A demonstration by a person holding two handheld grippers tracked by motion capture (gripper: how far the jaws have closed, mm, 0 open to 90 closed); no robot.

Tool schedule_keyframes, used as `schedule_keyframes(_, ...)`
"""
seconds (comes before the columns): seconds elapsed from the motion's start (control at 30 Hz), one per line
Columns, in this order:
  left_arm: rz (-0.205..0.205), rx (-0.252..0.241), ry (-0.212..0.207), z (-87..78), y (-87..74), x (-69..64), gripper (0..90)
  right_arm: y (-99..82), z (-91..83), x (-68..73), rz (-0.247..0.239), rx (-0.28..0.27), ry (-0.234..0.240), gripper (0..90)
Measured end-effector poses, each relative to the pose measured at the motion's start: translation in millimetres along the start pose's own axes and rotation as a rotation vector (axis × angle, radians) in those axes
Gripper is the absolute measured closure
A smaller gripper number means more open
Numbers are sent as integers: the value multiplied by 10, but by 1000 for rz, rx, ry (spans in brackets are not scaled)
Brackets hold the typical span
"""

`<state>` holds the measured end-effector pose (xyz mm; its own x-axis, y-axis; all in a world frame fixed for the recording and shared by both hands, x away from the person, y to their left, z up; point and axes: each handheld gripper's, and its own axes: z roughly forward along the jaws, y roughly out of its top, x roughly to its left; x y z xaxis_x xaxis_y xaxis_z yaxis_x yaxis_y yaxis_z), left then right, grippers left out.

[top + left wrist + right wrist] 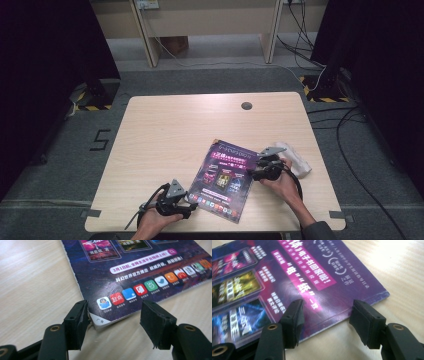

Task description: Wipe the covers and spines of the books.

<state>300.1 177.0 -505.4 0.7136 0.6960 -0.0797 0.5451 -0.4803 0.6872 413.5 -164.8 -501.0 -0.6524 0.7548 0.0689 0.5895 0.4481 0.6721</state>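
**Mia:** Looking at the desk, I see a purple magazine lying flat near the front, a bit to the right of the middle.

**Ben:** And both claws are at it. The left claw sits at the near corner of the magazine. One jaw is right against the corner and the other stands off to the side. It is not pinching anything. The gap is wide and loose.

**Mia:** What about the right claw?

**Ben:** That one is at the right edge of the magazine. One jaw is over the cover and the other is out over the bare desk. Its jaws are apart too, so it has let go, or has not grabbed yet. Nothing is squeezed.

**Mia:** So what step is this?

**Ben:** I think they are getting ready to take hold of the magazine, maybe to lift it or open it. The magazine is thin and flat, so a jaw has to slide under the edge first. Then the claw can close on the pages. The left corner already curls up a little, so that looks like the easy spot.

**Mia:** Any boxes or bowls?

**Ben:** No. There is a white thing beside the right hand, but I cannot tell what it is.
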Motion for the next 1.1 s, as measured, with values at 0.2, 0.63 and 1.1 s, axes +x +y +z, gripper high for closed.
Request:
schedule_keyframes(0.2, 22, -3, -27, 4, -15, -143, 388, 113, 103, -45, 0, 0, -13, 413)
schedule_keyframes(0.63, 64, -5, -80, 61, 4, -345, 373, 253, 240, -80, 14, -25, -35, 390)
schedule_keyframes(1.1, 89, -26, -111, 102, 49, -422, 359, 199, -12, -93, 35, -77, 0, 371)
